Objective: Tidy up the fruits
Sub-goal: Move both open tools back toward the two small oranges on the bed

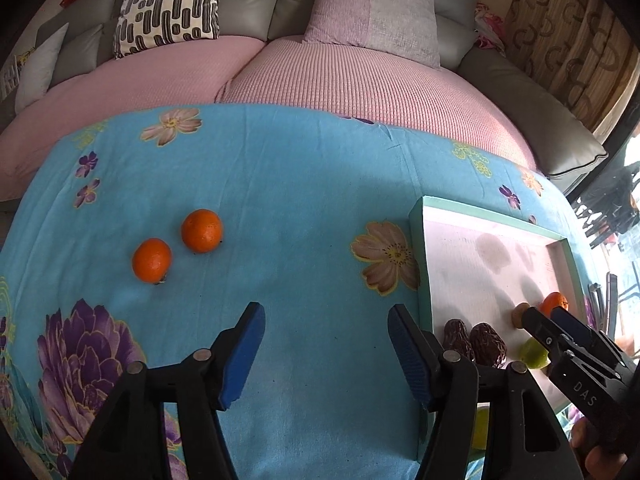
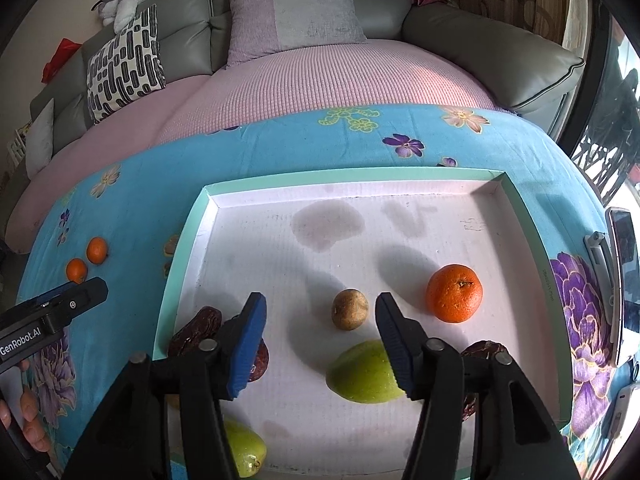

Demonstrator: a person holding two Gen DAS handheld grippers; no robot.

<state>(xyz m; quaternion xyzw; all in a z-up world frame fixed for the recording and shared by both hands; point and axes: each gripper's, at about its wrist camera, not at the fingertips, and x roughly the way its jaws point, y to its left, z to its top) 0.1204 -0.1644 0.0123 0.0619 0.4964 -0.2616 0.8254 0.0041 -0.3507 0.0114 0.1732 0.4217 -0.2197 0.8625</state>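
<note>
Left wrist fisheye: the left tool point(image 1: 326, 354) is being held wide open and empty above a bench draped in a blue floral cloth point(image 1: 280, 184). Two small oranges are being shown on the cloth ahead and to the left — the farther orange point(image 1: 201, 231) and the nearer orange point(image 1: 152, 260) — lying just beside each other, well apart from the tray point(image 1: 420, 256). At the right edge of this view, the right tool point(image 1: 554, 318) is being seen reaching over the tray; whether it is open cannot be told from here.

Right wrist fisheye: the right tool point(image 2: 320, 346) is being held wide open with nothing between its blue pads point(image 2: 248, 348), hovering over the tray's white floor. Inside the tray, several fruits are being displayed — a large orange point(image 2: 454, 293) toward the right, a small round brown fruit point(image 2: 349, 309) near the centre, and a green fruit point(image 2: 362, 372) in front of it, partly hidden by the right finger. A second green fruit point(image 2: 248, 446) is lying at the near edge. Dark wrinkled dates point(image 2: 196, 332) are being seen at the tray's left side, and another date point(image 2: 482, 350) is partly hidden behind the right finger. A grey sofa point(image 2: 360, 8) with cushions is being shown beyond the bench.
</note>
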